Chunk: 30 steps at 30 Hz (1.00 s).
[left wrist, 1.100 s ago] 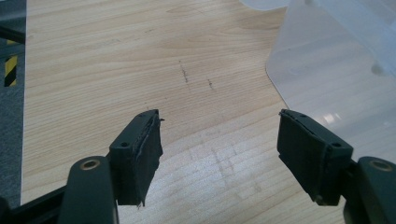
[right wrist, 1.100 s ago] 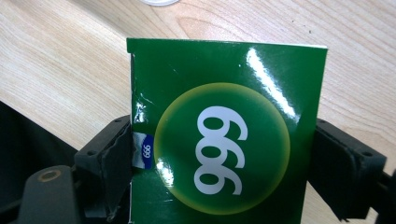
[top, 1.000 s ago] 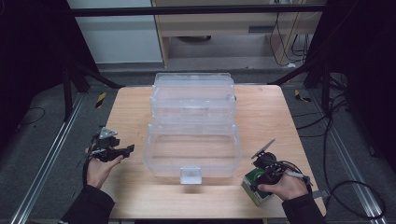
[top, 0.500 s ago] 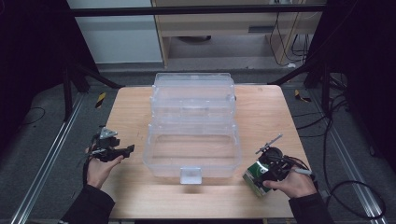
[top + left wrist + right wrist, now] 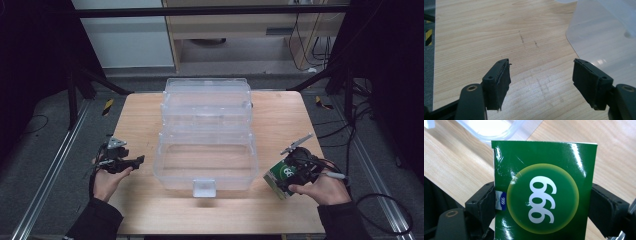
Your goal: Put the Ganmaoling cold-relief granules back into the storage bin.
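Right gripper [image 5: 289, 176] low at table's right edge, jaws clamping green box [image 5: 544, 192] — glossy, "999" printed. Left gripper [image 5: 544, 85] wide, holding nothing.

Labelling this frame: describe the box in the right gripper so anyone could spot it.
Start at the clear plastic bin mid-table, then look off its near right corner. The right gripper is shut on a small box: glossy green, white "999" in a yellow-green circle, the only coloured item there.

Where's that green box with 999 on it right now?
The green box is clamped in the right tongs, at the table's near right in the high view, just right of the clear plastic bin.
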### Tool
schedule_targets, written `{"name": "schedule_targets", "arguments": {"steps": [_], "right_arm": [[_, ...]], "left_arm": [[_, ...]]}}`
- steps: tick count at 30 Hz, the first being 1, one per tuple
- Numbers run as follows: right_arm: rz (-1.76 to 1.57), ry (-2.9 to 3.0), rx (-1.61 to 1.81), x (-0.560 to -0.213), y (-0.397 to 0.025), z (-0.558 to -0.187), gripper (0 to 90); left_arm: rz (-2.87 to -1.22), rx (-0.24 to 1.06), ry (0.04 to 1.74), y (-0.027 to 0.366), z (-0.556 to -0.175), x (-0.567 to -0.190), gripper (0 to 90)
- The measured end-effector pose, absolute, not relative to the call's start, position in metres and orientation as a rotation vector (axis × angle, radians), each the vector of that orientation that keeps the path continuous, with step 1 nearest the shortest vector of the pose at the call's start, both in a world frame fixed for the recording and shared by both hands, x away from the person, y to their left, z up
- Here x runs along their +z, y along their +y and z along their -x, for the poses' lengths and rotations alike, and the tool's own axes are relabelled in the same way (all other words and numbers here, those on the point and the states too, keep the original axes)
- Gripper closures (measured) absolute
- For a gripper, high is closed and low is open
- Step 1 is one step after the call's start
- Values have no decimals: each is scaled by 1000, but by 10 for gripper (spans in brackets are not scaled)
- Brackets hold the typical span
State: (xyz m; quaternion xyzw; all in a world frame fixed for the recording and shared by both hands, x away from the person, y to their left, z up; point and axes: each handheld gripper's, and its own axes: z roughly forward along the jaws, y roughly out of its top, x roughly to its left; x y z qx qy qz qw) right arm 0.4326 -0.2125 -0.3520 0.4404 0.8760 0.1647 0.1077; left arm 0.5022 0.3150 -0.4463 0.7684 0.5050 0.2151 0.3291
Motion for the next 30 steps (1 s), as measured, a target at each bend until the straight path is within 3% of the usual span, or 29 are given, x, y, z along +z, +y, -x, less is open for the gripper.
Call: {"name": "schedule_targets", "arguments": {"steps": [30], "right_arm": [[-990,2695,528,-290,-189,-464,176]], "left_arm": [[-2023,554,1324,314,-503,-450,294]]}}
